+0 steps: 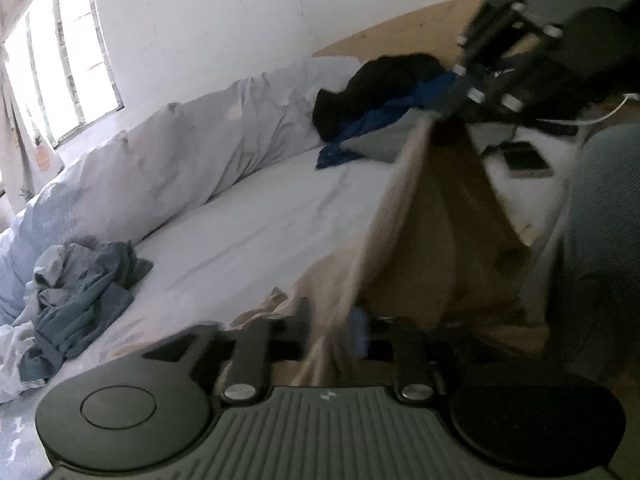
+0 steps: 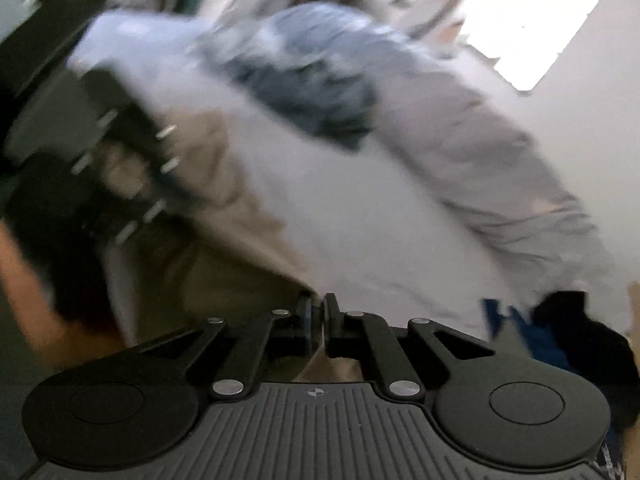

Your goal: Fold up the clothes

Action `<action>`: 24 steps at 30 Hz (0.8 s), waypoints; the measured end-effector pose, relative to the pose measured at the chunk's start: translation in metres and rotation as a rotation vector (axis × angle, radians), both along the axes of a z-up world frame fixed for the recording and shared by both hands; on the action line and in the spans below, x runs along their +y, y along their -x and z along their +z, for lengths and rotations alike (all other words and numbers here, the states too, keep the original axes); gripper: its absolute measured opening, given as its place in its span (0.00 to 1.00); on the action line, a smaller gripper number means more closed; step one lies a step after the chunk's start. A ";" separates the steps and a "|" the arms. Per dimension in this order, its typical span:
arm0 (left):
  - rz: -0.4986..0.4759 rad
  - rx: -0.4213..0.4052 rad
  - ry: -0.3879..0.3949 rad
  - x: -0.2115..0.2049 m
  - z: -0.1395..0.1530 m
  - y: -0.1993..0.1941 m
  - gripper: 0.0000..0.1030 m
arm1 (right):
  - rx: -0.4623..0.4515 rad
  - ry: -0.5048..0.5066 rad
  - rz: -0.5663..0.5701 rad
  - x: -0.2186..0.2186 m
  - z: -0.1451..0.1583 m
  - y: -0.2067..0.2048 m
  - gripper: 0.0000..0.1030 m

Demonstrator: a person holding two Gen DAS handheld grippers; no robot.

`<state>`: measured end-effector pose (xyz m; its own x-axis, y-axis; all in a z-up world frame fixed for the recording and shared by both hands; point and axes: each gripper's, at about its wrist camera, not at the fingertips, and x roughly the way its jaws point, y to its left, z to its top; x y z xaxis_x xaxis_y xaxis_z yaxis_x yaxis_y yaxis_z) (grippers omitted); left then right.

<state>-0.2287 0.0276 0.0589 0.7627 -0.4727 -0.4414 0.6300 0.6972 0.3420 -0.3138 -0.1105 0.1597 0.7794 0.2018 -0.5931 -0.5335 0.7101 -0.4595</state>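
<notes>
Left wrist alone shows the right claw (image 1: 444, 114) pinching beige cloth (image 1: 420, 232); left claw (image 1: 332, 320) parted.

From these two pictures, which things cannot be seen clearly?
- Beige garment: kind unclear; left wrist view, bunched and motion-blurred.
- Left hand-held gripper: fingertips blurred, cloth covers the gap.
- Phone-like object: small, blurred.
- Blue-grey clothes: right wrist view, smeared by motion.

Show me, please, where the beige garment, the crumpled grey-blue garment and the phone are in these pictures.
beige garment (image 1: 424, 240), left wrist view, on its hanging middle panel.
crumpled grey-blue garment (image 1: 84, 300), left wrist view, on the centre of the heap.
phone (image 1: 526, 159), left wrist view, on its dark screen.
</notes>
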 end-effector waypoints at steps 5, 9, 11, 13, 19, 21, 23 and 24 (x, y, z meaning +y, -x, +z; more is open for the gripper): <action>0.001 -0.055 -0.023 0.000 0.000 0.014 0.57 | -0.059 -0.046 -0.061 -0.012 0.011 -0.001 0.06; -0.019 -0.093 -0.073 -0.008 -0.004 0.023 0.57 | -0.082 -0.072 -0.061 -0.017 0.014 0.003 0.06; -0.024 -0.117 -0.094 -0.012 -0.006 0.026 0.57 | -0.097 -0.094 -0.064 -0.017 0.017 0.005 0.06; -0.016 -0.150 -0.121 -0.016 -0.009 0.029 0.54 | -0.094 -0.122 -0.066 -0.021 0.020 -0.001 0.06; -0.007 -0.229 -0.146 -0.024 -0.010 0.039 0.29 | -0.075 -0.142 -0.078 -0.030 0.022 -0.011 0.06; 0.000 -0.234 -0.172 -0.029 -0.015 0.039 0.29 | -0.073 -0.147 -0.079 -0.030 0.022 -0.012 0.06; 0.006 -0.229 -0.193 -0.033 -0.020 0.036 0.29 | -0.073 -0.152 -0.077 -0.028 0.024 -0.014 0.06; 0.017 -0.229 -0.202 -0.034 -0.022 0.033 0.29 | -0.072 -0.155 -0.076 -0.028 0.025 -0.014 0.06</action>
